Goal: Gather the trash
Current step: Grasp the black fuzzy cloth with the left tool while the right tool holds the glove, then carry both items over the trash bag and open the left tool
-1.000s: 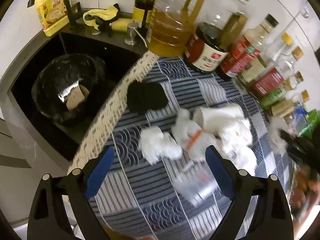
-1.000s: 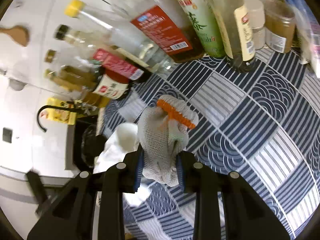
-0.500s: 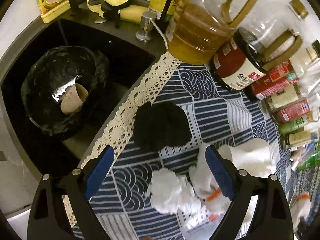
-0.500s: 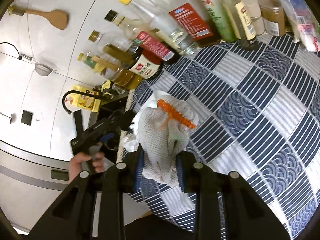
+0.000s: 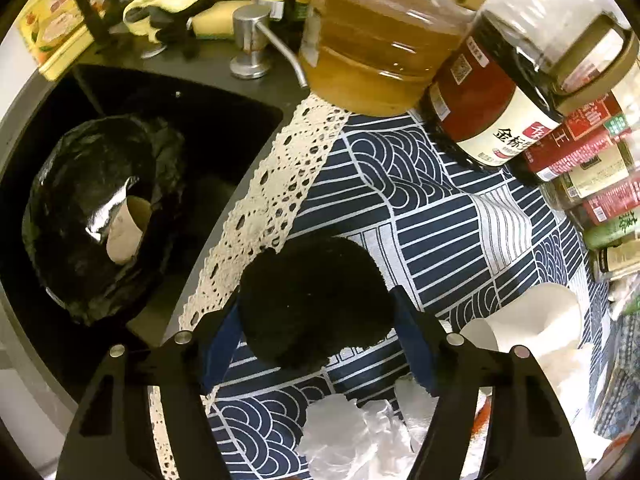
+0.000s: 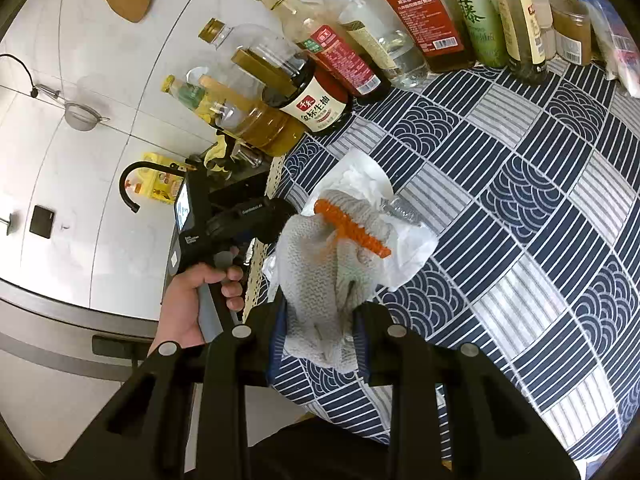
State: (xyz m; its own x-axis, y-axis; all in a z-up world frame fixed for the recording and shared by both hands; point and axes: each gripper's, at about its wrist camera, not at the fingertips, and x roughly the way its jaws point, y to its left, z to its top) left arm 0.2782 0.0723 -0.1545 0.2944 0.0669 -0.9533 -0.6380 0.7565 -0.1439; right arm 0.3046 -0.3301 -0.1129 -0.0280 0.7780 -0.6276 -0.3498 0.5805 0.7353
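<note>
In the left wrist view my left gripper (image 5: 316, 320) is open, its fingers on either side of a black fuzzy wad (image 5: 316, 304) lying on the blue patterned cloth near the lace edge. A black-lined trash bin (image 5: 92, 216) with a paper cup inside sits in the sink at left. Crumpled white tissues (image 5: 352, 436) and a white paper cup (image 5: 532, 320) lie close by. In the right wrist view my right gripper (image 6: 320, 332) is shut on a grey knit glove with an orange cuff (image 6: 328, 264), held above the table. The left gripper's body (image 6: 224, 224) shows there in a hand.
A row of oil and sauce bottles (image 5: 376, 52) lines the back of the table (image 6: 520, 184). A soap pump (image 5: 252, 40), a yellow cloth and a yellow box stand by the sink. White tissue (image 6: 360, 184) lies under the glove.
My left gripper has moved forward and down until its fingers flank the black wad. My right gripper has lifted and pulled back with the glove in it.
</note>
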